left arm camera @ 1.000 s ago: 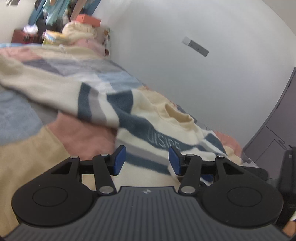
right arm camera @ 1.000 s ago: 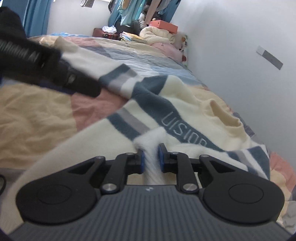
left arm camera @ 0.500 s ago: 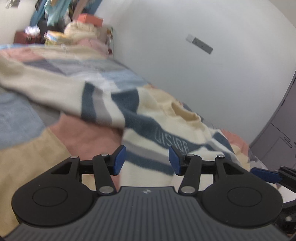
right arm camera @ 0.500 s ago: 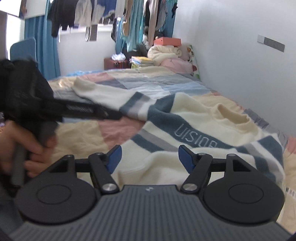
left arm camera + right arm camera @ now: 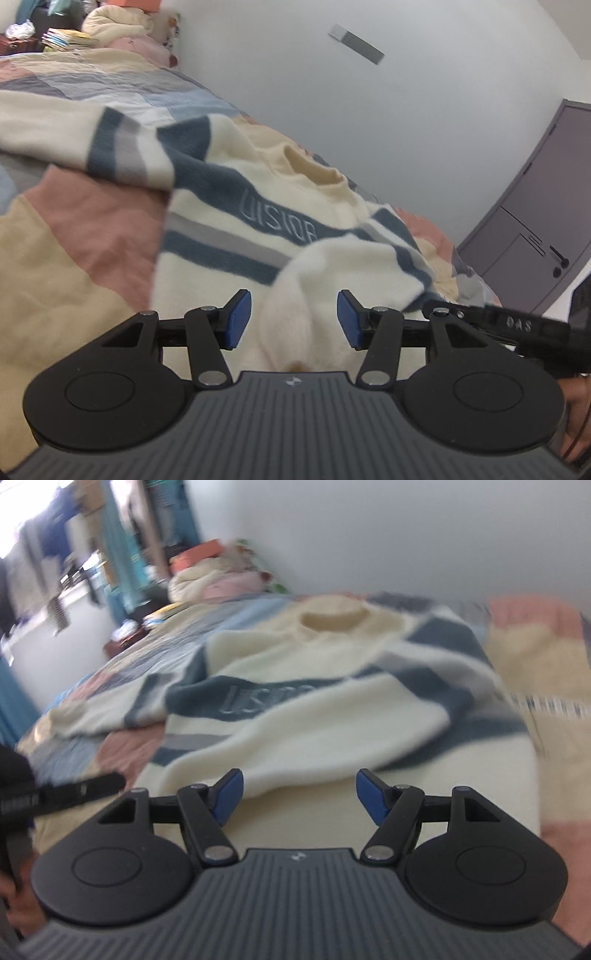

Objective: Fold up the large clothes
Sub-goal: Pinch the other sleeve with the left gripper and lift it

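Observation:
A cream sweater [image 5: 258, 229] with blue and grey stripes and raised lettering lies face up on the bed. One sleeve [image 5: 332, 734] is folded across its chest; the other [image 5: 55, 114] trails out to the left. My left gripper [image 5: 293, 319] hangs low over the folded sleeve. Its jaws are opening, a soft ridge of the sleeve runs between the blue pads, and neither pad presses on it. My right gripper [image 5: 301, 795] is open above the sweater's lower part, holding nothing. One of its black fingers [image 5: 498, 323] reaches in from the right in the left wrist view.
A patchwork bedspread [image 5: 85, 229] covers the bed. A white wall [image 5: 369, 129] runs along the far side, with a purple door [image 5: 535, 221] at its end. Bedding and books [image 5: 118, 26] are piled at the head. Clothes [image 5: 44, 546] hang by the window.
My right gripper let go of the pinched cream sleeve, opened wide, rolled and swung to the right. The sleeve now lies across the chest. My left gripper moved in lower over it.

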The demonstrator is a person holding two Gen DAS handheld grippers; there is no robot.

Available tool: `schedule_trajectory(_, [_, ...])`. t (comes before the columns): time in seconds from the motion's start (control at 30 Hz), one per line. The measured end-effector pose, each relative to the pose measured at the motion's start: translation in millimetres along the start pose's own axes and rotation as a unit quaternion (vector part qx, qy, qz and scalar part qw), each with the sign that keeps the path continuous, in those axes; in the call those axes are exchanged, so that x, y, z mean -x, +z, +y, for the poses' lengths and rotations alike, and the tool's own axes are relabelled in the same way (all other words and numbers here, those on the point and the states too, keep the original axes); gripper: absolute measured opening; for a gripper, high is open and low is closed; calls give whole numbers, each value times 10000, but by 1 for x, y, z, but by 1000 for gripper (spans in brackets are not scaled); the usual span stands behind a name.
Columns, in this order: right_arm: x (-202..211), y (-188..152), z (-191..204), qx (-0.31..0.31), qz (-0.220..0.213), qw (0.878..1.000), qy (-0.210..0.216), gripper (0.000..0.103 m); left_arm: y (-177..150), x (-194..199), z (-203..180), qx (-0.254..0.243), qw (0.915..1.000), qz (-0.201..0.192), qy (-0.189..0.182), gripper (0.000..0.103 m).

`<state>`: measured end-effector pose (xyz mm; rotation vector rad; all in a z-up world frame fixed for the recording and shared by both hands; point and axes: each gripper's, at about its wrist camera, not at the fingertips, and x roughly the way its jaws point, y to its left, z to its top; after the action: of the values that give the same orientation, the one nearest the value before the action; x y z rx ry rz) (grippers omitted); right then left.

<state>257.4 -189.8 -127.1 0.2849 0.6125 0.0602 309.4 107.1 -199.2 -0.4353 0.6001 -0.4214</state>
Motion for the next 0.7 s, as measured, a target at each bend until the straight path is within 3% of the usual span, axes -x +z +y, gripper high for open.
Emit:
schedule_trajectory(0.1, [-15,-3,-16,-498,217,9985,91,70,-3,-16,-2,-51,9999,121,9,62])
schedule_trajectory(0.2, [-34,-5,-28,-1012,423,9932,379,70,-7,-30,-1,-123,9993,248,250,62])
schedule_trajectory(0.33, [-52,-15,-34,-1425,311,9833,1089,71,-9,-42,5,-251,9962,327,773,62])
schedule_trajectory(0.43, [-61,-16,-35,-1669,270,9753,1418,71,-7,-44,11,-130,9967,351,713,62])
schedule_trajectory(0.6, [-73,-15,-30,-1639,271,9761,1402,48,-9,-47,10,-30,9971,445,617,56])
schedule_trajectory(0.63, [-77,-15,-28,-1612,298,9770,1366,44,-9,-47,7,-87,9971,460,596,51])
schedule_trajectory(0.7, [-83,-16,-23,-1487,326,9804,1252,26,-11,-47,2,-257,9968,491,584,37])
